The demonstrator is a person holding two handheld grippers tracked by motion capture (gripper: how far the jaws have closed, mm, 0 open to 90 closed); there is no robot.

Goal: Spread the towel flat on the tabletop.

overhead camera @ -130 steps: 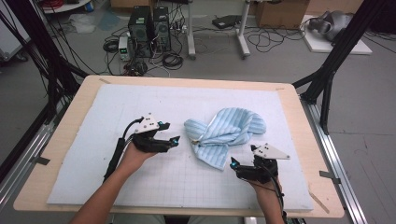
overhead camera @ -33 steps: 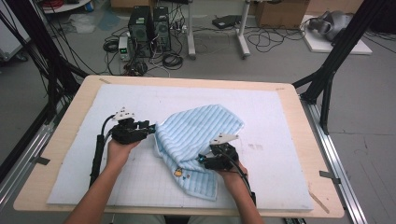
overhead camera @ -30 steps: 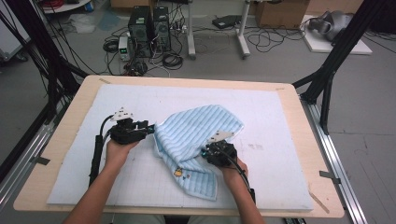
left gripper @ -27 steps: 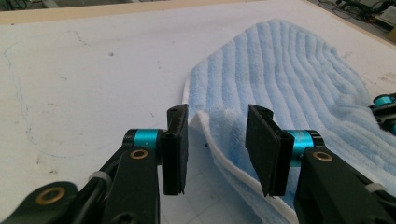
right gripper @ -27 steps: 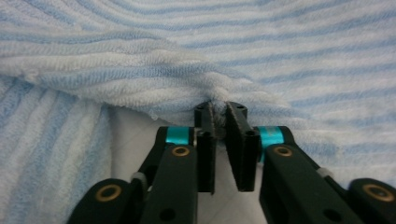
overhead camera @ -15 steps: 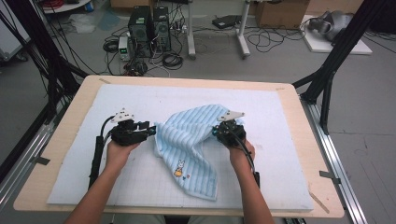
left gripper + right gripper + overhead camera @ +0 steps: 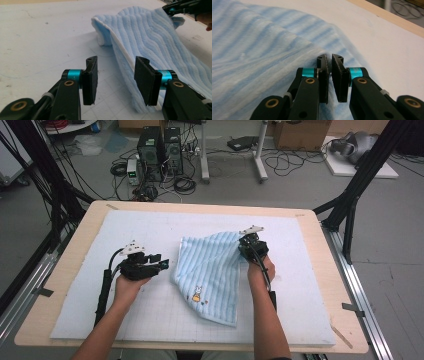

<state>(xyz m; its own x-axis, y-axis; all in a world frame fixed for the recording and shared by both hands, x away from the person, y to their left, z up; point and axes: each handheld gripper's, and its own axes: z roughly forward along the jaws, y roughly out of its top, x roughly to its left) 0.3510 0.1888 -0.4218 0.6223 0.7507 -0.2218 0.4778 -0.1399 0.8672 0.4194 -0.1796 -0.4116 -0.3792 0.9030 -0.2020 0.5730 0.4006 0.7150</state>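
White padded matting covers a wooden table (image 7: 320, 227) at frame centre. Upper right of centre, the right gripper (image 7: 248, 243) pinches a corner of the blue striped towel (image 7: 210, 270), partly spread. Left of centre, the left gripper (image 7: 161, 265), jaws just opening and empty, sits beside the towel's left edge, forearm reaching up from below.

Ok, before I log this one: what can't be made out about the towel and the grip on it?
- Right hand-held gripper, right gripper view: the jaws stand nearly together over the towel; they hide whether cloth is pinched.
- High view: the same gripper covers the towel's corner.
- Left gripper view: the right jaw hides the towel's near edge.
- High view: the small picture on the towel is too small to read.
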